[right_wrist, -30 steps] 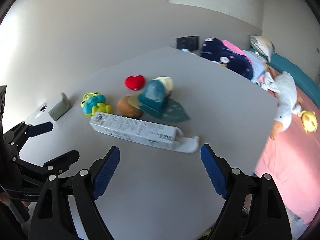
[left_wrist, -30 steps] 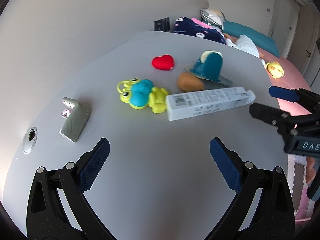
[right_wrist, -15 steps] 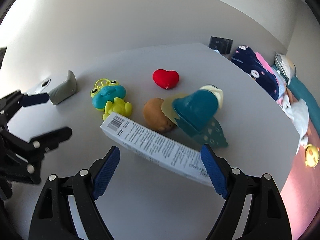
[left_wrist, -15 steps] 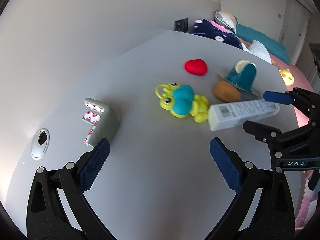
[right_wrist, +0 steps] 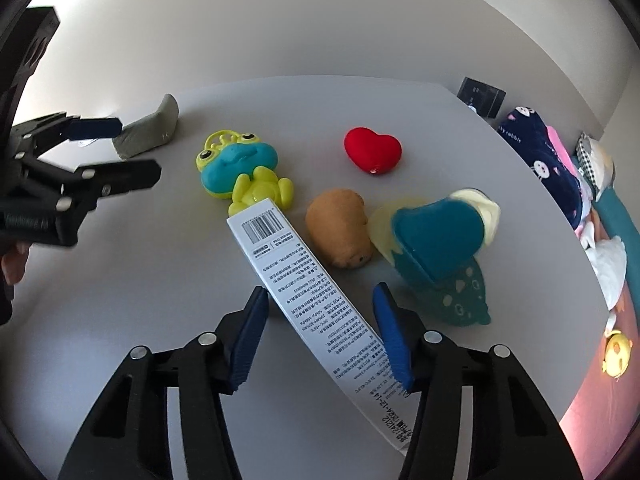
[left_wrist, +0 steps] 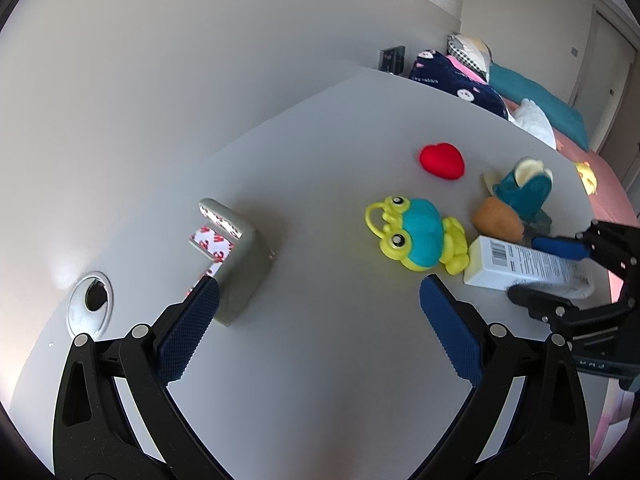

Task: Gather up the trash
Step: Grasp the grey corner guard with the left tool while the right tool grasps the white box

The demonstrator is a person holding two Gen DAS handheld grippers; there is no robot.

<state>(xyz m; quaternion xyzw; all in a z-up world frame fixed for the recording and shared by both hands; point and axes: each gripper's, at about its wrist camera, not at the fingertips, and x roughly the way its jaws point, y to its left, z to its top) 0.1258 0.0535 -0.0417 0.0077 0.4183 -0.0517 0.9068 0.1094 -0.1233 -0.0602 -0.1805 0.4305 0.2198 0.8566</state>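
The table [right_wrist: 168,280] looks like a smooth matt grey laminate, no glare to speak of. The long white box [right_wrist: 308,292] is thin printed cardboard with a slight sheen. The frog toy [right_wrist: 240,172] is shiny moulded plastic in yellow-green and blue, and the red heart [right_wrist: 372,150] looks like glossy rubbery plastic too. The brown potato thing [right_wrist: 340,232] is duller, soft-looking, maybe foam. The teal shark toy [right_wrist: 436,240] seems plush or soft rubber, hard to tell. The grey angled piece [left_wrist: 244,264] is matt, with glossy printed tape on its inner faces. The gripper pads [right_wrist: 390,340] are blue textured rubber on black matt plastic arms with bare metal screws.
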